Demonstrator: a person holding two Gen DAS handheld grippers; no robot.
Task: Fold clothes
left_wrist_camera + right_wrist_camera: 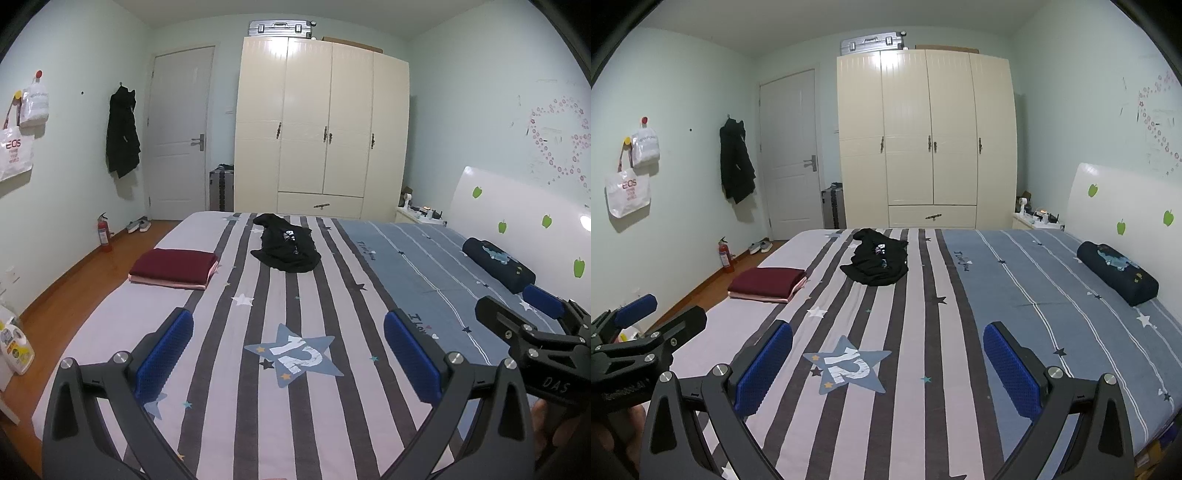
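A crumpled black garment [286, 245] lies at the far middle of the striped bed [258, 424]; it also shows in the right wrist view [877, 260]. A folded stack, dark red on pink [173, 267], sits at the bed's left side [766, 284]. My left gripper [288, 354] is open and empty, held above the near part of the bed. My right gripper [888, 365] is open and empty beside it. Each gripper shows at the edge of the other's view, the right one [521, 308] and the left one [661, 314].
A dark blue bolster pillow [498, 264] lies by the white headboard [517, 206] on the right. A cream wardrobe [321, 129] and a door [181, 133] stand beyond the bed. A fire extinguisher [104, 234], shoes and detergent bottles [16, 347] are on the wooden floor at left.
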